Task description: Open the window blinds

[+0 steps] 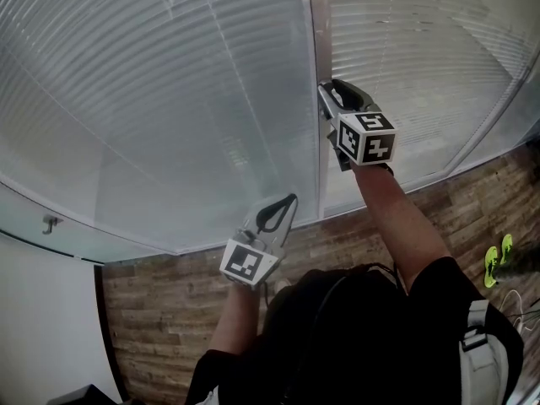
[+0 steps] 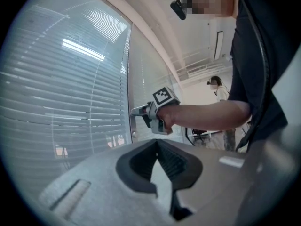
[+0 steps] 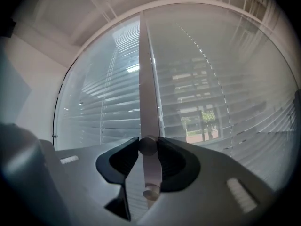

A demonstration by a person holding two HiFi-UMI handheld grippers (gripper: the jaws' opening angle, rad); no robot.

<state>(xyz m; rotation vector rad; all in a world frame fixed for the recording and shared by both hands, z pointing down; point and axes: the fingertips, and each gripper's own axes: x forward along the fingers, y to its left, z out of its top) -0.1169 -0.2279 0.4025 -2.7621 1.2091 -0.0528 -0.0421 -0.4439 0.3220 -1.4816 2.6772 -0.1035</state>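
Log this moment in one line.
right gripper: shut on knob on window post | left gripper: shut, empty | blinds: down

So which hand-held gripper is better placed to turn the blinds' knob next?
Right. The right hand-held gripper is clamped on the knob on the window post. The left hand-held gripper is shut on nothing, clear of the knob.

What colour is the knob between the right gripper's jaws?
Silver-grey metal knob; clearest in the right gripper view.
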